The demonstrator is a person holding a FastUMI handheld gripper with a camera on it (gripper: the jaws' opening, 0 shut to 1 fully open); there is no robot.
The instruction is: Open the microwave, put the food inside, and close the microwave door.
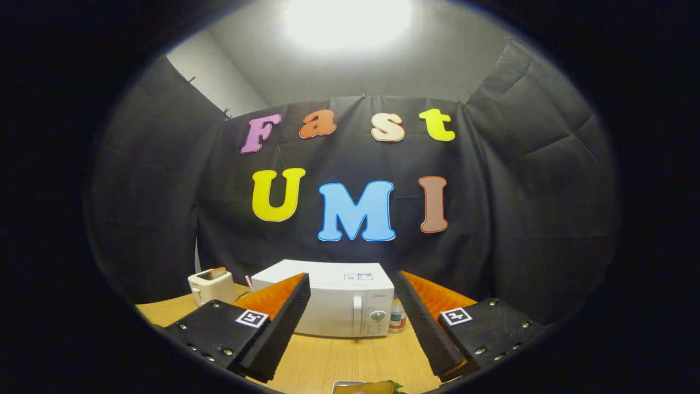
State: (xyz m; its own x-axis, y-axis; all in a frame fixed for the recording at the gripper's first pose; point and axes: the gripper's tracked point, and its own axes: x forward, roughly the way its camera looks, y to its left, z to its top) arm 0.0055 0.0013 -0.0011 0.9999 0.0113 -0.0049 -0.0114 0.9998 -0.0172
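**Microwave dead ahead, door shut, gripper spread**

The tabletop (pixel 328 361) carries everything. Toward its far edge sits the white microwave (pixel 328 301), straight ahead of the gripper (pixel 353 323) and beyond its fingertips, front face turned this way and long side running across. Its door looks closed, with the handle and knob panel at its right end, so the opening move likely has to reach forward and a little right. The gripper's fingers stand wide apart, holding nothing. A toaster (pixel 210 284) stands near the far left corner; a small bottle (pixel 397 317) stands just right of the microwave. The food (pixel 366 387) lies on a plate at the near edge, below the fingers, partly cut off.
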